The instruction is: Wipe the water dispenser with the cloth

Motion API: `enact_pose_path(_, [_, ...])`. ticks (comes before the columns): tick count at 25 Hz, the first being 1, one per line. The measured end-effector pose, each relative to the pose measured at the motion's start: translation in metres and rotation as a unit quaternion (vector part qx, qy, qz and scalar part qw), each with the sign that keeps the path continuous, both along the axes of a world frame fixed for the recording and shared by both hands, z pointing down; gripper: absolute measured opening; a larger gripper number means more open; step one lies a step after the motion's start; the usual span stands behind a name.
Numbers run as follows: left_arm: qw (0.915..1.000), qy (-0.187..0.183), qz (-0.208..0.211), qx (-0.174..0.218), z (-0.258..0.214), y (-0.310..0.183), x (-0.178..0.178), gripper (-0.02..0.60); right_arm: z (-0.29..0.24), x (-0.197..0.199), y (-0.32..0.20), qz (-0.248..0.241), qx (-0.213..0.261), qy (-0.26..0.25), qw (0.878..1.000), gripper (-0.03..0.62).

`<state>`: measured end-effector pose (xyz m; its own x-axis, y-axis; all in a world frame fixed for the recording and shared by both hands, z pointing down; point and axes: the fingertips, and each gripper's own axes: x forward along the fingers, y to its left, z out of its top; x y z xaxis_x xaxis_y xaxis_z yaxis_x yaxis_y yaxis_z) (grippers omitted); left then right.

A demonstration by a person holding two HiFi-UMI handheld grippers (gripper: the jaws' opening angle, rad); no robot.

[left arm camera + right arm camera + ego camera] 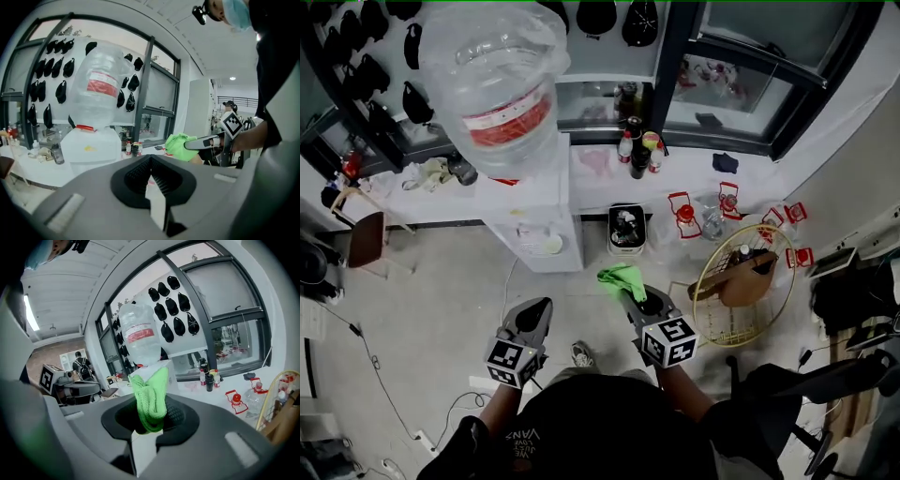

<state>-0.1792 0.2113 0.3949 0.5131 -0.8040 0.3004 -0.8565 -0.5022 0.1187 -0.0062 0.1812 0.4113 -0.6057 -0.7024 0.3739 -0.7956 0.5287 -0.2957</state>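
Note:
The white water dispenser [534, 220] stands against the window ledge and carries a big clear bottle [497, 84] with a red label. My right gripper [630, 289] is shut on a bright green cloth [622, 277], which bunches up past the jaw tips short of the dispenser's front. In the right gripper view the cloth [150, 399] hangs in front of the dispenser [166, 369]. My left gripper [537, 311] is shut on nothing, held level beside the right one. From the left gripper view I see the dispenser [91, 145] ahead and the cloth [177, 144] at the right.
A small bin [626, 228] sits right of the dispenser. Dark bottles [637, 150] stand on the ledge. Small bottles with red frames [682, 214] lie on the floor, beside a round wire basket [745, 286]. A chair [366, 239] stands at the left; cables [375, 366] cross the floor.

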Motion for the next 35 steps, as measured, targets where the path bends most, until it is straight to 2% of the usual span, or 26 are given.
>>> enact_pose_path(4, [0.9999, -0.003, 0.015, -0.002, 0.006, -0.024, -0.024, 0.002, 0.005, -0.021, -0.023, 0.011, -0.004, 0.009, 1.0, 0.091])
enact_pose_path(8, [0.9999, 0.006, 0.002, -0.013, 0.013, -0.043, -0.037, 0.002, 0.011, -0.034, -0.047, 0.005, -0.013, 0.018, 1.0, 0.091])
enact_pose_path(13, [0.9996, 0.011, -0.015, -0.02, 0.026, -0.071, -0.036, 0.002, 0.028, -0.042, -0.088, -0.019, -0.021, 0.02, 0.999, 0.091])
enact_pose_path(17, [0.9988, 0.011, -0.045, -0.016, 0.029, -0.104, -0.036, 0.002, 0.043, -0.052, -0.128, -0.064, -0.025, 0.043, 0.997, 0.091])
enact_pose_path(22, [0.9966, 0.017, -0.076, -0.026, 0.032, -0.138, -0.022, 0.002, 0.056, -0.069, -0.172, -0.15, -0.022, 0.081, 0.985, 0.091])
enact_pose_path(29, [0.9933, 0.004, -0.106, -0.046, 0.037, -0.181, -0.01, 0.002, 0.067, -0.1, -0.218, -0.238, -0.008, 0.08, 0.968, 0.091])
enact_pose_path(35, [0.9905, -0.008, -0.126, -0.056, 0.039, -0.206, 0.001, 0.002, 0.085, -0.116, -0.246, -0.273, -0.013, 0.067, 0.959, 0.091])
